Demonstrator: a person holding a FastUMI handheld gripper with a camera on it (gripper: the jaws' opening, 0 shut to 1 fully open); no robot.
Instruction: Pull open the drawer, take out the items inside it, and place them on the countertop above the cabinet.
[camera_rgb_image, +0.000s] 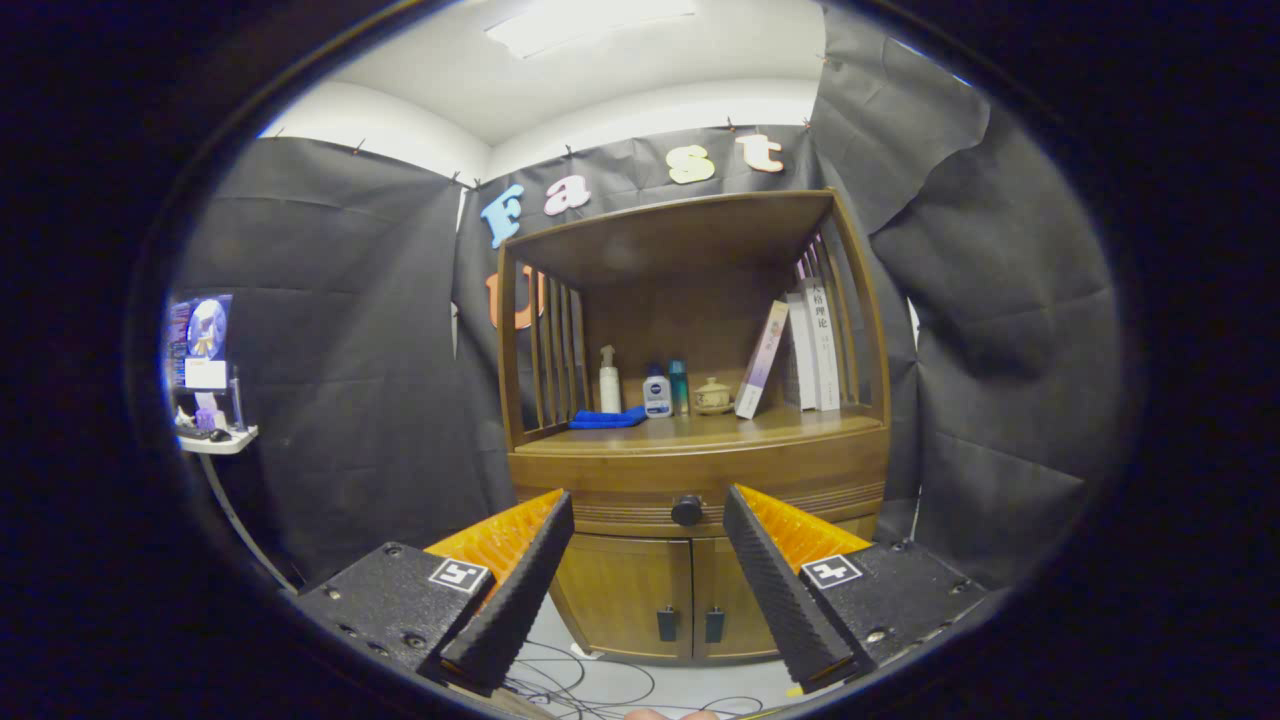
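The tool (648, 505) hangs open before the wooden cabinet (690, 560), the closed drawer's round knob (687, 510) beyond its spread fingers.

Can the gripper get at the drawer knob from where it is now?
Probably yes. The gripper is open, the drawer knob sits beyond the fingers in line with their gap, and nothing stands between them; it has yet to close the distance.

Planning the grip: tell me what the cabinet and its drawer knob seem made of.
Cabinet: looks like brown wood with a smooth, slightly glossy finish; grain shows on the doors. Drawer knob: dark, round, material unclear, maybe metal or plastic. It sits beyond the open fingers, untouched.
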